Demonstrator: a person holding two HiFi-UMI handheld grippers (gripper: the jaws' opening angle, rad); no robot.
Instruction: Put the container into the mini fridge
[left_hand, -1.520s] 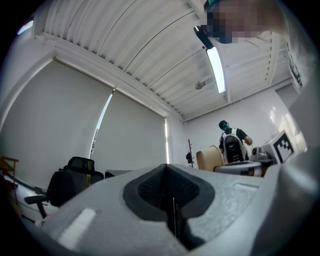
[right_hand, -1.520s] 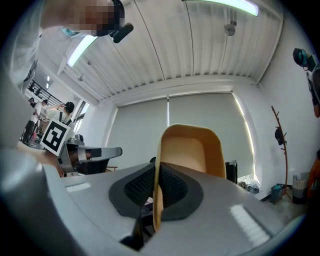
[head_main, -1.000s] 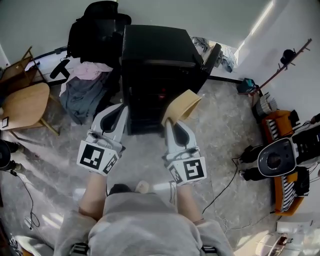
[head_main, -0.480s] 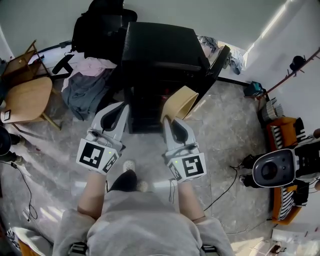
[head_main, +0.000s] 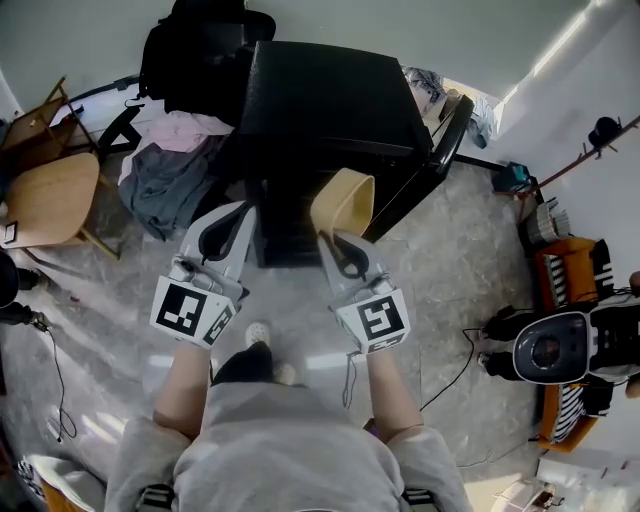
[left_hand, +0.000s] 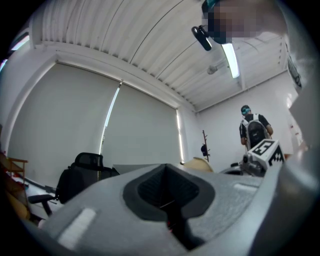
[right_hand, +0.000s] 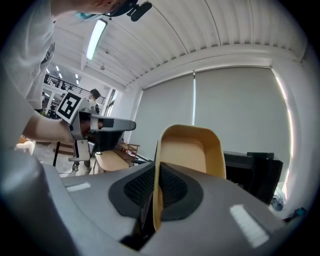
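A tan open container (head_main: 343, 201) (right_hand: 189, 151) is held by its rim, tipped on its side, in my right gripper (head_main: 336, 240) (right_hand: 156, 192), which is shut on it. It hangs in front of the black mini fridge (head_main: 325, 120), whose door (head_main: 430, 158) stands open to the right. Dark shelves show inside the fridge (head_main: 290, 215). My left gripper (head_main: 224, 238) (left_hand: 167, 192) is beside the right one, its jaws together with nothing between them, pointing at the fridge's left front.
A black office chair (head_main: 200, 45) with clothes (head_main: 165, 180) piled by it stands left of the fridge. A wooden chair (head_main: 45, 205) is at far left. A floor machine (head_main: 550, 345) and cable (head_main: 455, 365) lie at right. Another person (left_hand: 254, 130) stands across the room.
Both grippers have come closer to the fridge. The container has moved left and forward toward the open front, and the fridge door looks swung wider.
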